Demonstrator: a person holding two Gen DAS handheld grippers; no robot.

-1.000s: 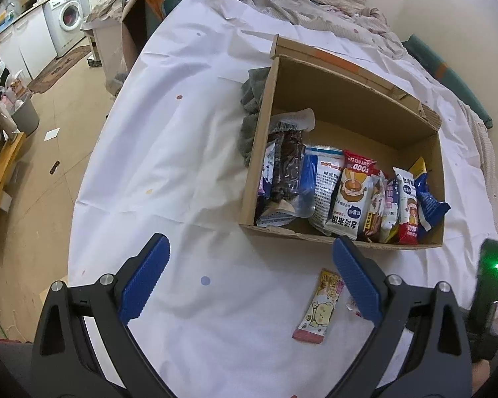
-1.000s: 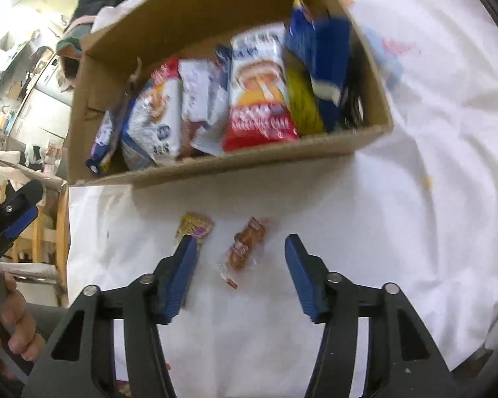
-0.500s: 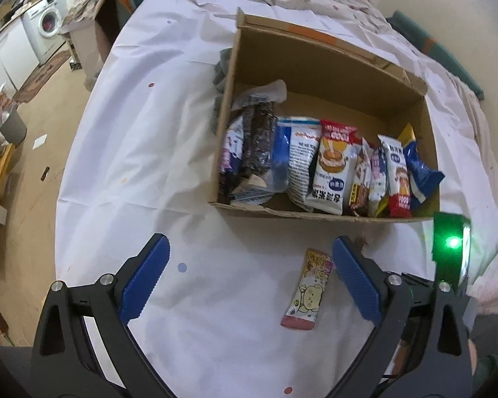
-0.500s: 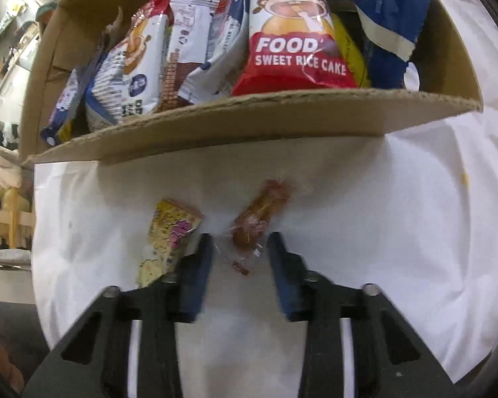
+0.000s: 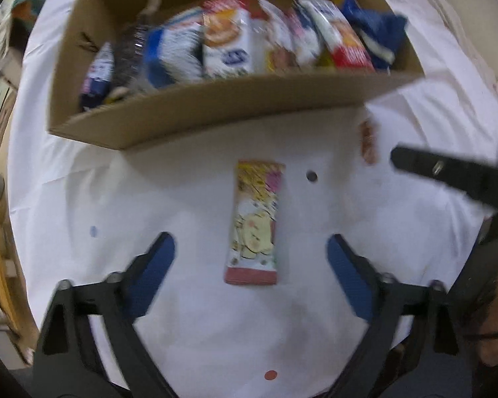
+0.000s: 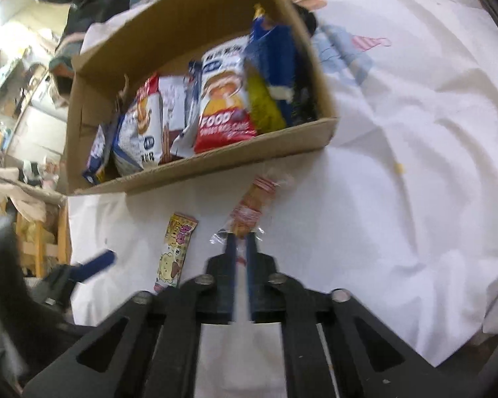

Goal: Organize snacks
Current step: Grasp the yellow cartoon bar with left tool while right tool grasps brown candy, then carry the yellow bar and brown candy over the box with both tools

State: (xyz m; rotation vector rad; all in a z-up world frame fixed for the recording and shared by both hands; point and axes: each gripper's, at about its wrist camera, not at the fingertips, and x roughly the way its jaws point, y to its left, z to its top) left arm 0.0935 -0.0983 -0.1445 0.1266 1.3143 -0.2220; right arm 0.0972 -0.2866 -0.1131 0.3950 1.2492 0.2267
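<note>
1. Left wrist view: left gripper [image 5: 250,258] pointed steeply down over the white sheet [image 5: 83,199]; jaws wide, have just been closing, straddling the yellow snack bar [image 5: 254,222] without touching; cardboard box [image 5: 215,106] of snacks just beyond.
2. Right wrist view: right gripper [image 6: 240,248] angled down, jaws pinched on the clear-wrapped snack [image 6: 250,209] by its near end; snack in front of the box wall [image 6: 215,169].

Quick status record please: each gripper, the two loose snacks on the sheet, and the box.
left gripper: jaws have just been narrowing; astride the yellow cartoon snack bar, pads not on it
right gripper: has just clamped shut on the near end of the clear-wrapped orange snack
cardboard box: on the white sheet, packets standing in a row inside
left to do: both loose snacks are outside the box
</note>
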